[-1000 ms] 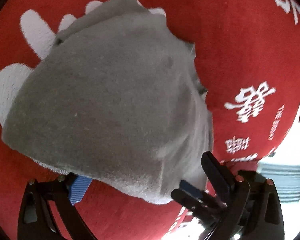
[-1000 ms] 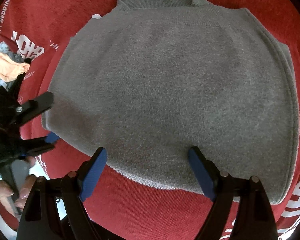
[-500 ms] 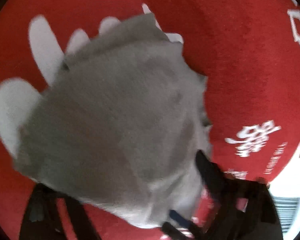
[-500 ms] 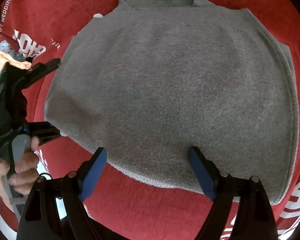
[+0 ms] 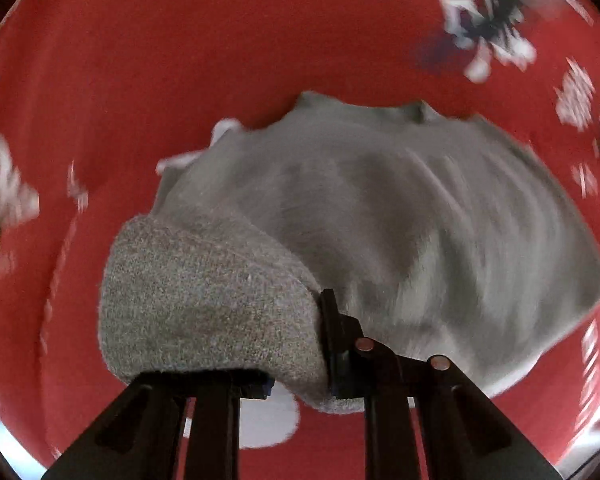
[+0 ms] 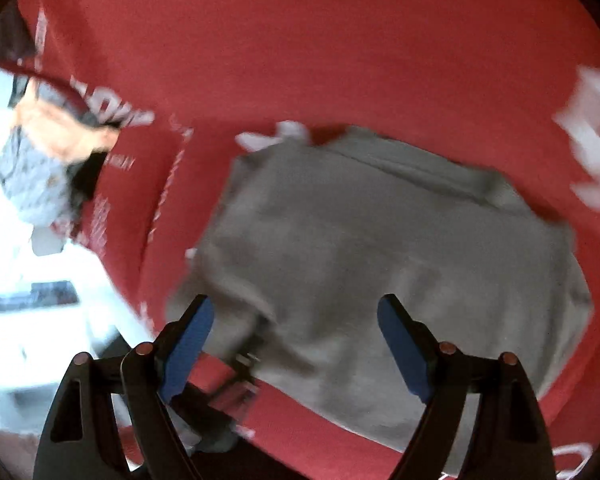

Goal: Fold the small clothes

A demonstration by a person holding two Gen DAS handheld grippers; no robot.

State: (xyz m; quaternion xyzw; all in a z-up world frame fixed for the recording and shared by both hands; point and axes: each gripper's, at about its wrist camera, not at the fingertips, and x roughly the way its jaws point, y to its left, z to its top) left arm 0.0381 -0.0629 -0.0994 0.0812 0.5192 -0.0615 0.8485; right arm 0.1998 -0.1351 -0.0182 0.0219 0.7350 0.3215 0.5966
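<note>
A small grey knit garment [image 5: 400, 216] lies on a red printed cloth [image 5: 180, 80]. My left gripper [image 5: 300, 364] is shut on a corner of the garment [image 5: 204, 304] and holds it lifted, folded back toward the camera. In the right wrist view the garment [image 6: 380, 248] lies rumpled on the red cloth [image 6: 300, 60]. My right gripper [image 6: 296, 336] is open with blue pads, hovering over the garment's near edge, holding nothing. The left gripper shows dimly under the garment's near left corner [image 6: 236, 364]. Both views are motion-blurred.
White lettering and patterns mark the cloth [image 5: 484, 20]. The cloth's left edge drops off to a bright white area [image 6: 32, 320]. A pile of other clothes, orange and pale blue-grey [image 6: 48, 152], sits at the far left.
My left gripper has closed on the garment's corner and lifted it. The right gripper has pulled back and swung, so the garment looks smaller and farther. The garment is now rumpled.
</note>
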